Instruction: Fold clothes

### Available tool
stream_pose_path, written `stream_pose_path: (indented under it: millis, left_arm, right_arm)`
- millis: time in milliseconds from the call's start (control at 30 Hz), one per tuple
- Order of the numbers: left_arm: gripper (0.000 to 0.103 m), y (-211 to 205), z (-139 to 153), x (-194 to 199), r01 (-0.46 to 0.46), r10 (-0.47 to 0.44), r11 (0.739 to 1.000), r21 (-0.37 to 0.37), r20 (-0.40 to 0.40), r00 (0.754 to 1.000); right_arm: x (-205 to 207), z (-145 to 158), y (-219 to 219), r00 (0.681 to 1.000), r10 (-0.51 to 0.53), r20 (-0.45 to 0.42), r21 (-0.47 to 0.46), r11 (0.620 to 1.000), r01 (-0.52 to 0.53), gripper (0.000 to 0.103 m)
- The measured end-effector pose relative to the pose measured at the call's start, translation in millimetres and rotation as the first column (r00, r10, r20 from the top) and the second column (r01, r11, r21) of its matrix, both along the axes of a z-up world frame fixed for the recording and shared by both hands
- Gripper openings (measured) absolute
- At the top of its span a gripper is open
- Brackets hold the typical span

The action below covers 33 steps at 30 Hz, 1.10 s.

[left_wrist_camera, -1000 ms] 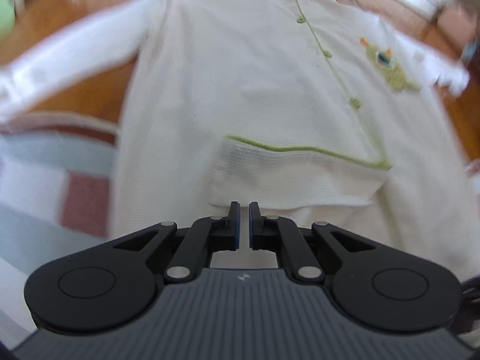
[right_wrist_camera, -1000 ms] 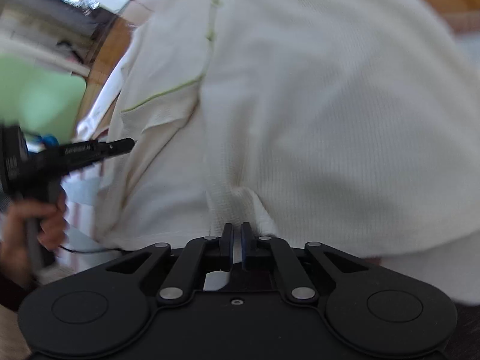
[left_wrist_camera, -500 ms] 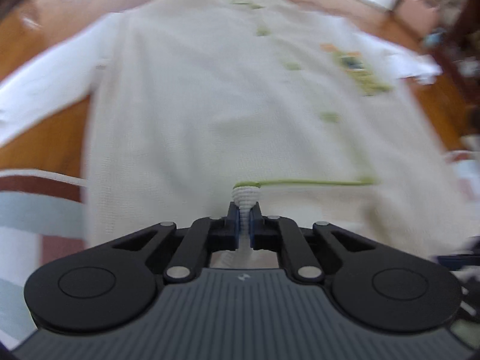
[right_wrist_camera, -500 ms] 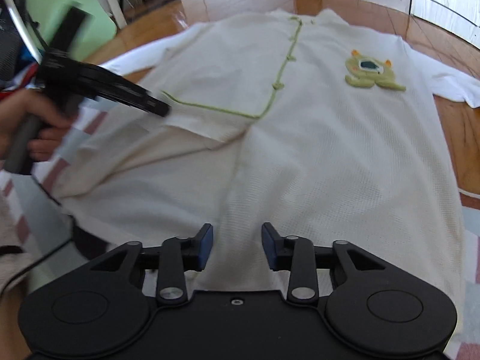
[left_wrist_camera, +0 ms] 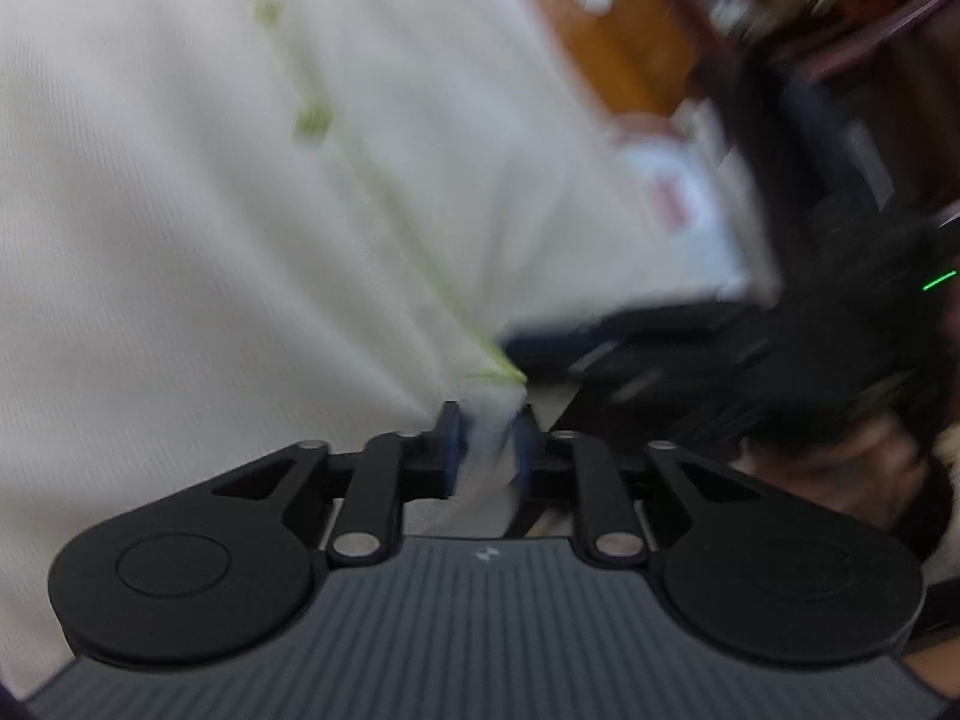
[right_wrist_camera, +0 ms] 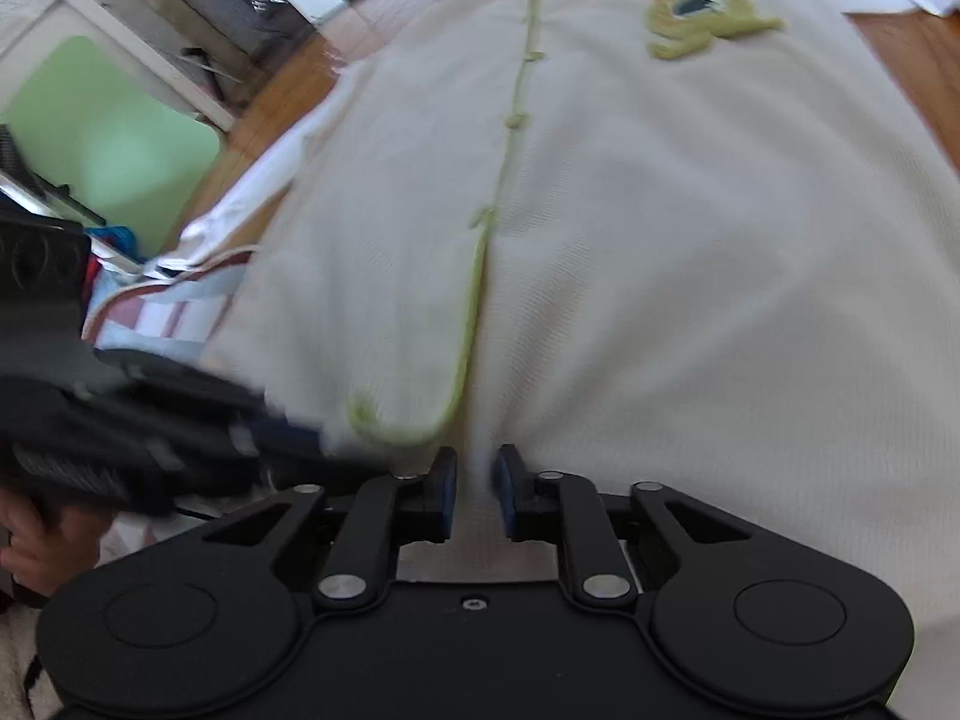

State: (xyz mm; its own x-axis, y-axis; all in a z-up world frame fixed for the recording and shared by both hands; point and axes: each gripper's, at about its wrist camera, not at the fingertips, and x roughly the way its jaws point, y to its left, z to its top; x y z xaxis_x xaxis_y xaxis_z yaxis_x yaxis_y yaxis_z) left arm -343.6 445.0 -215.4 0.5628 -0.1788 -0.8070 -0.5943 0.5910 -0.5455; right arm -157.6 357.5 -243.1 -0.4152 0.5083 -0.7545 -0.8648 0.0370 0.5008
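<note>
Cream garment hem between both grippers' parted jaws

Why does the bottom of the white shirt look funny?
The cream shirt lies mostly flat, but its lower front flap with the green trim bulges and curls at the corner instead of lying smooth. The left gripper has hem fabric between its fingers, and the right gripper sits at the hem beside it.

Right tool parted around the cream garment's hem, left tool gripping beside it
</note>
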Motion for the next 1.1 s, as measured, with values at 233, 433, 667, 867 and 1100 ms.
stream_pose_path:
  millis: [233,433,667,867,1100]
  left_arm:
    - [0.048,-13,34,-20,0.010,0.012,0.972,0.234,-0.092,0.996]
    - [0.054,34,44,-98,-0.332,0.401,0.878,0.343,-0.150,0.904]
    - [0.052,60,27,-141,-0.278,0.340,0.927,0.250,-0.252,0.906]
    - [0.067,65,0,-138,-0.239,0.246,0.969,0.060,-0.269,0.931]
    - [0.074,28,-6,-91,-0.053,0.149,0.968,0.247,-0.389,0.909]
  right_arm:
    - [74,49,-58,0.948,-0.172,0.267,0.130,0.981,0.141,0.039]
    - [141,35,-88,0.899,-0.384,0.210,0.078,0.923,0.376,0.039]
    - [141,-1,-89,0.902,-0.402,0.156,0.018,0.914,0.404,0.032]
    - [135,44,-85,0.851,-0.400,0.339,0.172,0.916,0.362,0.005]
    - [117,19,-78,0.855,-0.326,0.404,0.096,0.944,0.315,0.006]
